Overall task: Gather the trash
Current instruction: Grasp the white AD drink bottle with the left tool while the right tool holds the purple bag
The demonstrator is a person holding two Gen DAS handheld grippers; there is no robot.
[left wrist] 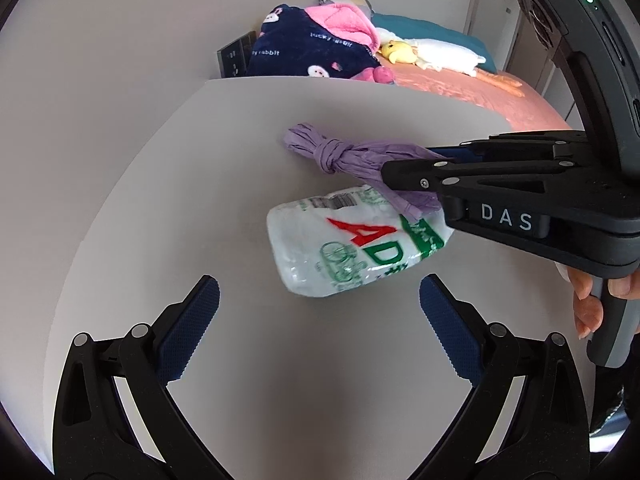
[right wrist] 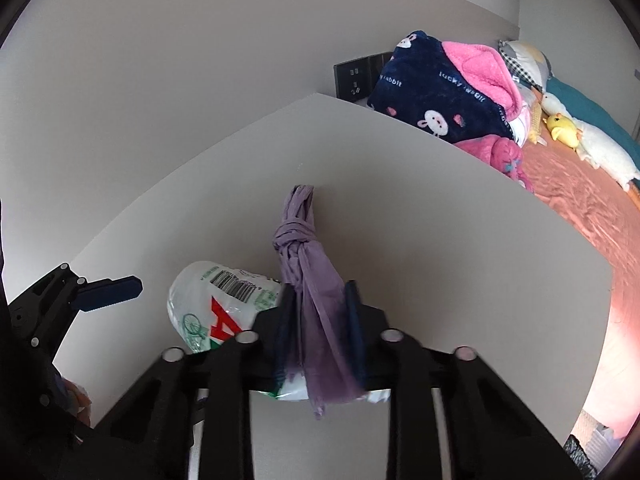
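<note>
right claw point(right wrist: 318, 320) gripping purple bag point(right wrist: 308, 276) (knotted), white table point(right wrist: 460, 240), bed point(right wrist: 580, 200) beyond

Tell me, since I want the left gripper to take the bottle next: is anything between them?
Nothing lies between them. The left gripper is open, with bare table up to the bottle. The purple bag drapes over the bottle's far end, pinched by the right gripper.

We see a crinkled, matt purple bag point(right wrist: 316, 312), knotted. Beside that bag lies a glossy plastic bottle point(left wrist: 352, 248); under it, a smooth matt table point(left wrist: 200, 200).
</note>
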